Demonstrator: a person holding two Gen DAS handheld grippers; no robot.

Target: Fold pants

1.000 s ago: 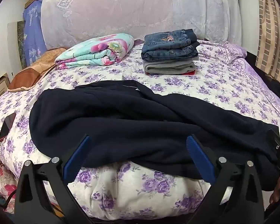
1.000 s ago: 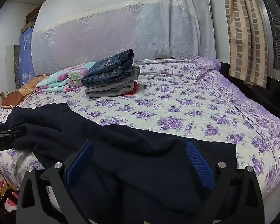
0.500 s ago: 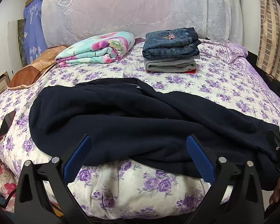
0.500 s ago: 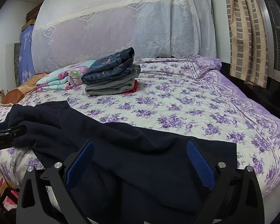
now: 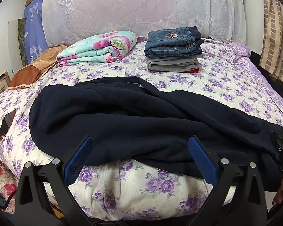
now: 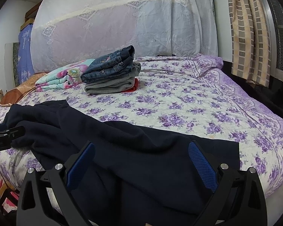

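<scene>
Both claws, left [image 5: 139,158] and right [image 6: 141,160], gape above navy pants [image 5: 134,120].

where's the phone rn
In the left wrist view, the phone lies at the bed's far left edge, left of the dark pants.

Bare purple-flowered quilted bed [image 6: 198,109] lies open to the right of the rumpled dark navy fleece pants [image 5: 134,116]. Behind them, a stack of folded denim and grey clothes [image 5: 173,52] and a folded turquoise floral blanket [image 5: 98,47] block the headboard end.
</scene>
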